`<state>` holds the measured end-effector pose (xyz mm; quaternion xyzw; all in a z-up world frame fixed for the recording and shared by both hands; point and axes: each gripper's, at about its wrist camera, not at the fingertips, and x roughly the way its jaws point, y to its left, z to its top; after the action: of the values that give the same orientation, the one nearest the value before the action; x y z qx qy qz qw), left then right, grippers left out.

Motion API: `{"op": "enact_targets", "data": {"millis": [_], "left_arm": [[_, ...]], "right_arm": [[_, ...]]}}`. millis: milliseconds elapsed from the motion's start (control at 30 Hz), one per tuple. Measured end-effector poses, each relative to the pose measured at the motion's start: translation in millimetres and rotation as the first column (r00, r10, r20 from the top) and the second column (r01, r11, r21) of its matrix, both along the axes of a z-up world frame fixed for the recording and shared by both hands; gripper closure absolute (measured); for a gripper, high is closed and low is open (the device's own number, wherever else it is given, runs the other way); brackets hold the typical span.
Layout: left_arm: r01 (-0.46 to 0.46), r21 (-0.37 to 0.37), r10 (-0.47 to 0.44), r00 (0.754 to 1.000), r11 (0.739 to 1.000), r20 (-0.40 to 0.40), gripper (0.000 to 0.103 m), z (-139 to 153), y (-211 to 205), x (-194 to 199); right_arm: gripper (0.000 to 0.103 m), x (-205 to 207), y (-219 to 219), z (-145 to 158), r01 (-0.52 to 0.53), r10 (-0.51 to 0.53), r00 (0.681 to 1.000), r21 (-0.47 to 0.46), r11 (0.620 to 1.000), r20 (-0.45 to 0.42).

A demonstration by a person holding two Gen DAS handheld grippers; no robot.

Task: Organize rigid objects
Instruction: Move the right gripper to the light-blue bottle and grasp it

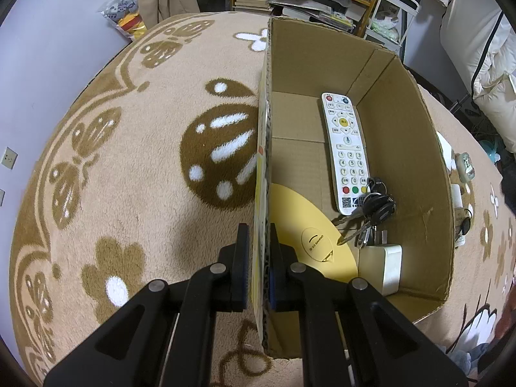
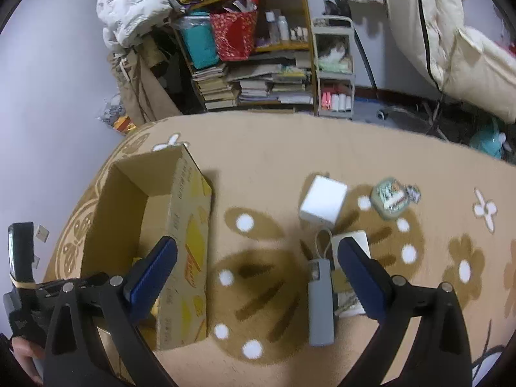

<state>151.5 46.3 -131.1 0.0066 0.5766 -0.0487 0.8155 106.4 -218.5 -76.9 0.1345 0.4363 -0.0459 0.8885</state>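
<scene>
My left gripper [image 1: 258, 229] is shut on the near side wall of an open cardboard box [image 1: 416, 167], one finger outside and one inside. In the box lie a white remote [image 1: 346, 151], a bunch of keys [image 1: 375, 208], a yellow disc [image 1: 309, 245] and a white block [image 1: 387, 267]. In the right wrist view my right gripper [image 2: 256, 245] is open and empty over the carpet, between the box [image 2: 190, 225] and a grey power bank [image 2: 320, 303]. Beyond the power bank lie a white cube charger [image 2: 322, 201], a round tin [image 2: 391, 201] and a white flat item [image 2: 354, 238], which the right finger partly hides.
Everything rests on a beige carpet with brown flower patterns [image 2: 264, 167]. Behind it stand a cluttered bookshelf [image 2: 258, 74] and a small cart [image 2: 333, 74]; bedding [image 2: 467, 64] lies at the right. A hand [image 2: 22, 351] shows at the lower left.
</scene>
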Motion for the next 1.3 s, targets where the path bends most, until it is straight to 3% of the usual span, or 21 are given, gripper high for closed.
{"op": "enact_targets", "data": {"millis": [167,333,667,967,1133,1200,1300], "left_arm": [[0.001,0.000,-0.001,1.000,1.000,0.000,0.093,0,0,0],[0.001,0.001,-0.001,1.000,1.000,0.000,0.093,0,0,0],[0.001,0.001,-0.001,1.000,1.000,0.000,0.093,0,0,0],[0.000,-0.001,0.000,1.000,1.000,-0.001,0.093,-1,1,-1],[-0.001,-0.003,0.001,1.000,1.000,-0.001,0.093,-1,1,-1],[-0.001,-0.003,0.001,1.000,1.000,-0.002,0.093,-2,2,-1],[-0.001,-0.004,0.001,1.000,1.000,-0.002,0.093,-2,2,-1]], "right_arm": [[0.000,-7,-2,-29,0.031,-0.036,0.998,-0.096,0.995,-0.056],[0.000,-9,-11,-59,0.055,-0.060,0.990,-0.044,0.997,-0.126],[0.000,-10,-15,-101,0.098,-0.107,0.964,-0.049,0.994,-0.245],[0.000,-13,-12,-114,0.121,-0.143,0.948,-0.094,0.988,-0.283],[0.000,-14,-8,-123,0.122,-0.130,0.946,-0.043,0.992,-0.296],[0.006,-15,-9,-128,0.128,-0.118,0.945,0.014,0.992,-0.307],[0.010,-17,-11,-128,0.142,-0.130,0.945,0.019,0.990,-0.301]]}}
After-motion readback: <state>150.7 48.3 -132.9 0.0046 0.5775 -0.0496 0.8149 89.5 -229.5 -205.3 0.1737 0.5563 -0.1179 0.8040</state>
